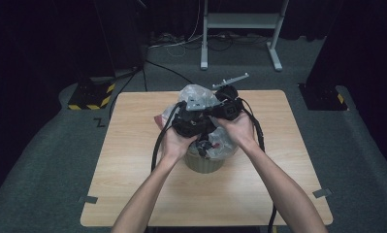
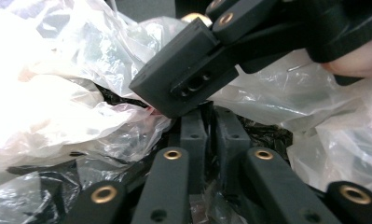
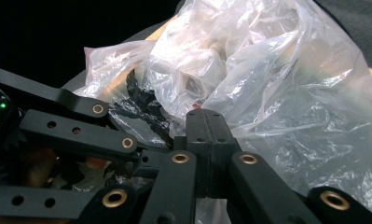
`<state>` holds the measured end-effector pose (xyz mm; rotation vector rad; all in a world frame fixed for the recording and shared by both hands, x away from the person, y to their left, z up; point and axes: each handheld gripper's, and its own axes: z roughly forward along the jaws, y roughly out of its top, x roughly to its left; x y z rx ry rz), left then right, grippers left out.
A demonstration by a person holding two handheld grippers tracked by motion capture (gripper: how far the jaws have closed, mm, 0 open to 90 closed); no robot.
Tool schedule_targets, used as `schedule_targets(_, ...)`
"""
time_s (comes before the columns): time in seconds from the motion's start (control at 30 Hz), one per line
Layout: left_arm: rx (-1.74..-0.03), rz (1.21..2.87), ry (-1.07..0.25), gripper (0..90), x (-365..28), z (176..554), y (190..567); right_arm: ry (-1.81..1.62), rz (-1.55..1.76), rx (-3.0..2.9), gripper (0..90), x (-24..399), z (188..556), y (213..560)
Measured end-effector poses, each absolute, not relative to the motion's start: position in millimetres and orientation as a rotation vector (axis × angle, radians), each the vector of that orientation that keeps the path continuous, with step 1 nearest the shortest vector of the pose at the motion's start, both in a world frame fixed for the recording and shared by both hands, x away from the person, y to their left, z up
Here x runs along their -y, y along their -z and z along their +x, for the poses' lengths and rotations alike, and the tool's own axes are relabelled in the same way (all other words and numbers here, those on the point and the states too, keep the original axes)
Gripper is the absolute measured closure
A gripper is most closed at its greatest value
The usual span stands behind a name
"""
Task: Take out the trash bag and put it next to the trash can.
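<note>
A crumpled clear plastic bag (image 1: pixel 198 94) bulges out of a beige ribbed bin (image 1: pixel 206 165) on the wooden table (image 1: pixel 133 170). Both hands hold their grippers over the bin's top, close together. In its own view my left gripper (image 2: pixel 211 123) has its jaws a narrow slit apart, and I see no film pinched between them. The right gripper's jaw block (image 2: pixel 174 88) crosses just above their tips. My right gripper (image 3: pixel 206 119) is shut, its tips pushed against the clear bag (image 3: pixel 267 93) beside some black film (image 3: pixel 141 100). Whether film is caught in them is hidden.
The bin stands near the table's middle, with bare wood on all sides. Black cables trail from both grippers down past the forearms. Beyond the table are a white stand's legs (image 1: pixel 239 43), floor cables and a yellow-black striped base (image 1: pixel 91 94).
</note>
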<state>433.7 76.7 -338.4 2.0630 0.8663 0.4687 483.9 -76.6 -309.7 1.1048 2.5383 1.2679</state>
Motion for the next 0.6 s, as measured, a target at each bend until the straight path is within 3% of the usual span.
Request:
schedule_targets(0.33,-0.86,2.094,-0.62,69.9,-68.6,429.7,341.8,-1.289,1.113,-2.539,90.0,83.6,481.2,309.8)
schedule_targets(0.6,-0.865,2.099,-0.652,65.8,-67.7,430.0,341.7,-1.286,1.098,-2.585,90.0,82.7,480.1,311.9)
